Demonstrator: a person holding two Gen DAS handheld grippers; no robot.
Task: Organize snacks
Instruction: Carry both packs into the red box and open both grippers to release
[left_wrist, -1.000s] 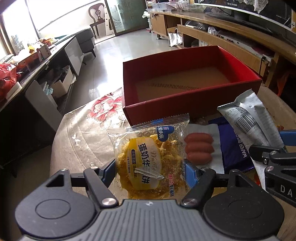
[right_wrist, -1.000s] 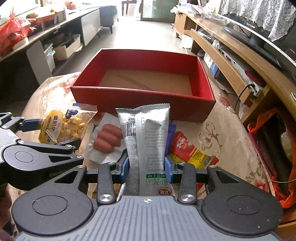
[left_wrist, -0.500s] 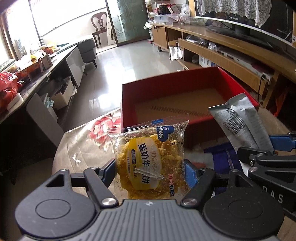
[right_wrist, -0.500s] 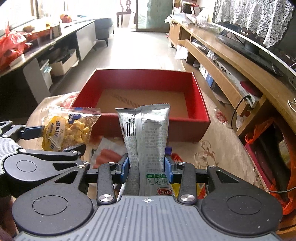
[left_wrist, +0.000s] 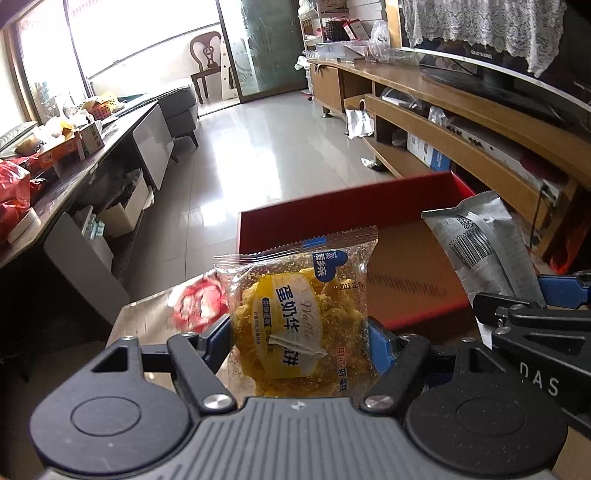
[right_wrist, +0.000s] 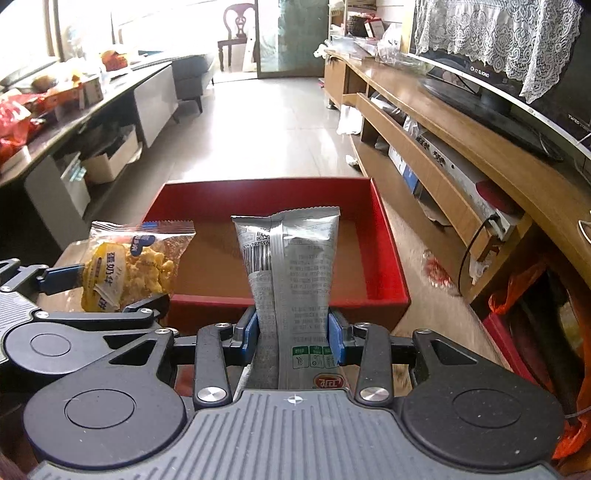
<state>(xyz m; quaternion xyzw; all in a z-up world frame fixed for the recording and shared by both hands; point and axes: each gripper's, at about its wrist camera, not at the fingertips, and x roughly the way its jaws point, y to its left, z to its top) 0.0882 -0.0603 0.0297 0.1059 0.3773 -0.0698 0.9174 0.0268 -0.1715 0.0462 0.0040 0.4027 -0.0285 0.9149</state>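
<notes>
Each gripper carries one snack toward the red box (right_wrist: 388, 258), presumably to drop both in together: the left gripper (left_wrist: 299, 347) has its jaws clamped on the yellow waffle packet (left_wrist: 299, 314), the right gripper (right_wrist: 293, 332) on the upright silver pouch (right_wrist: 291, 266).

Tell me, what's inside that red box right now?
The red box shows only its bare brown cardboard floor; no snacks lie in it. The silver packet in the right gripper and the yellow waffle packet in the left gripper cover parts of the floor.
</notes>
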